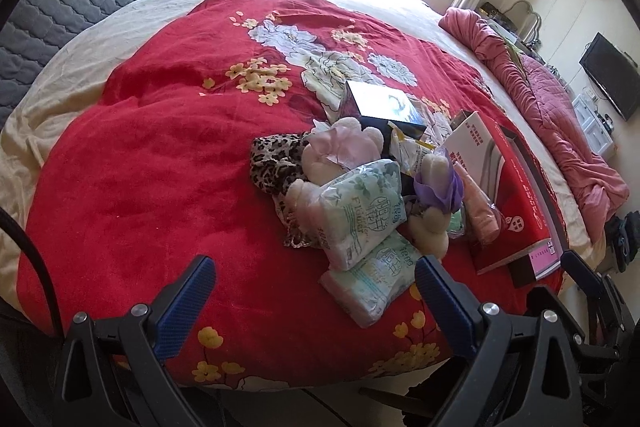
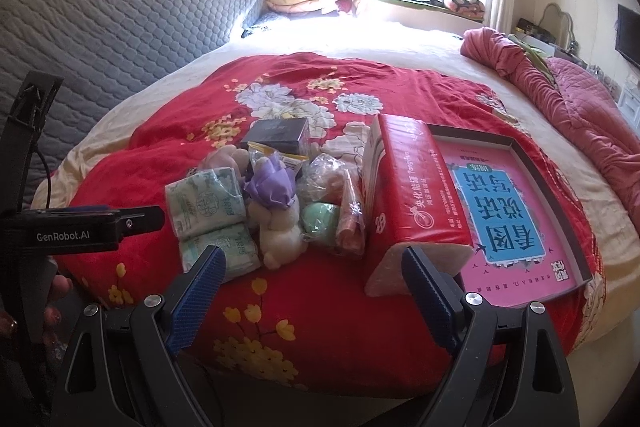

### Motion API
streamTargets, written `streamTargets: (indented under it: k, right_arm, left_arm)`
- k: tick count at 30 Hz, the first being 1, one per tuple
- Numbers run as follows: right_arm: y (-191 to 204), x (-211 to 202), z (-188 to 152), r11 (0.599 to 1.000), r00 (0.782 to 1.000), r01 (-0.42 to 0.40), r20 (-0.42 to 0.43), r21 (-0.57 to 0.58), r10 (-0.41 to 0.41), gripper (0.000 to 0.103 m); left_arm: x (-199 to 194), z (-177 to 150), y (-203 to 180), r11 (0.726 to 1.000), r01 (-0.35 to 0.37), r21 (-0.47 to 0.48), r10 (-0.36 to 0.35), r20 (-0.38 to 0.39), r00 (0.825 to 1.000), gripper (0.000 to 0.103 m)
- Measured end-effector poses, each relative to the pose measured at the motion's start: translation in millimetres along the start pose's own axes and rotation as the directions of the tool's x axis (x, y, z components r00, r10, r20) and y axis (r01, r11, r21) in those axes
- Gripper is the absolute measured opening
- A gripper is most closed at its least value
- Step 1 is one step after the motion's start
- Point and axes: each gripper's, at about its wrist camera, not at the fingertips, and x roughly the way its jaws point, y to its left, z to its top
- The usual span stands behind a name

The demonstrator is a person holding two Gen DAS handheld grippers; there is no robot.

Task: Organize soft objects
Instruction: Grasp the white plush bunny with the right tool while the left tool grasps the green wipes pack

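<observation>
- Left hand-held gripper [image 1: 316,291]: blue-padded fingers spread wide, nothing between them, poised over the near edge of the bed; its black body also shows at the left of the right wrist view [image 2: 80,227].
- Right hand-held gripper [image 2: 314,281]: fingers spread wide, holding nothing; the right fingertip sits in front of the near end of the red tissue pack.
- Red floral blanket [image 1: 140,155]: spread over the bed, carrying every item listed.
- Tissue packets [image 1: 362,223]: two pale green-printed soft packs, one leaning on the other, nearest in the pile.
- White plush toy with purple bow [image 2: 276,215]: just right of the packets, touching them.
- Green round item [image 2: 322,223] and pink bagged item [image 2: 352,215]: in clear wrap, between the plush and the red pack.
- Red tissue pack [image 2: 416,195]: long, tilted against the tray's left edge.
- Pink-and-blue printed tray [image 2: 516,215]: shallow, dark-rimmed, at the right.
- Leopard-print cloth [image 1: 276,163]: left rear of the pile.
- Second plush toy [image 1: 340,151]: beside the cloth.
- Dark box [image 2: 278,135]: behind the pile.
- Pink quilt [image 1: 560,107]: bunched along the far right.
</observation>
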Motion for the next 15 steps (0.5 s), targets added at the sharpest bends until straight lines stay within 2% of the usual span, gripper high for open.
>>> streamTargets:
  k: [2,9,11,15]
  right_arm:
    - [2,4,1,1.0,1.0,0.003,0.001,-0.015,-0.003,0.09]
    - [13,19,9,0.997,1.0,-0.001,0.01,-0.073,0.001,0.09]
    - [16,24,13,0.996,1.0,-0.001,0.016,-0.09,0.002,0.09]
    - [24,37,23,0.992,0.999,0.008,0.032,-0.127,-0.004,0.09]
  left_arm:
    - [6,3,1,1.0,0.015,-0.003,-0.015,-0.009,1.0,0.094]
    - [27,17,2,0.998,0.062,0.018,-0.061,-0.016,0.998,0.083]
    - [32,20,3,0.997,0.068,0.028,-0.068,-0.018,0.998,0.073]
    - [36,23,5,0.994,0.101,0.037,-0.1,-0.016,0.995,0.067]
